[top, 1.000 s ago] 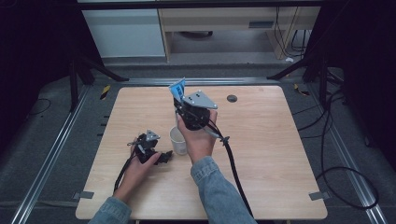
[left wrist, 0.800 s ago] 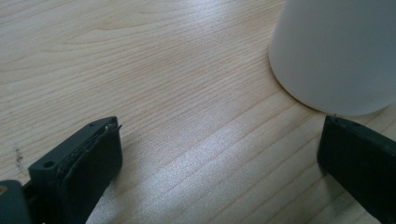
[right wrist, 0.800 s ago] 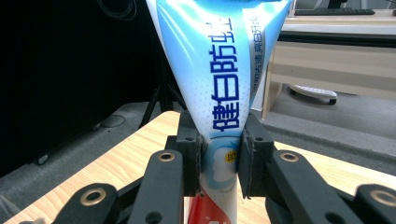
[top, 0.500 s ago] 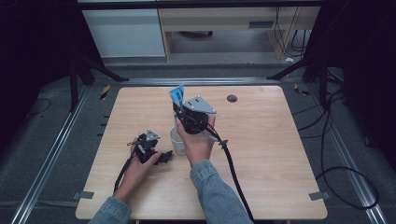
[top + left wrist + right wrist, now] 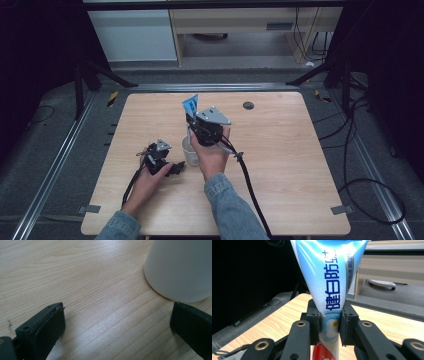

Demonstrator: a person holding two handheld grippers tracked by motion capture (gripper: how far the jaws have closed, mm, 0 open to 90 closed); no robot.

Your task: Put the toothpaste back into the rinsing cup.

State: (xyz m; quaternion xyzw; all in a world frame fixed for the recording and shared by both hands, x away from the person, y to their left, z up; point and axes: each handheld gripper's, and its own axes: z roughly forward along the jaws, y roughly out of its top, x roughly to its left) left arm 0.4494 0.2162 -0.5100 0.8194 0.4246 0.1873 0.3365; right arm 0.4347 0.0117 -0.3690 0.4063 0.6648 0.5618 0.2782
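Toothpaste tube (image 5: 329,290) is clamped upright in the right gripper (image 5: 196,119), above the white cup (image 5: 190,150). At the cup's nine o'clock, the left gripper (image 5: 175,167) is held open on the table (image 5: 290,165).

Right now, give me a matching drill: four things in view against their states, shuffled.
Things:
1. toothpaste tube
2. white cup
3. left hand-held gripper
4. right hand-held gripper

States:
A. open, low on the table beside the cup
B. clamped upright between jaws
C. shut on the tube
D. standing on the table

Pairs: 1-B, 2-D, 3-A, 4-C
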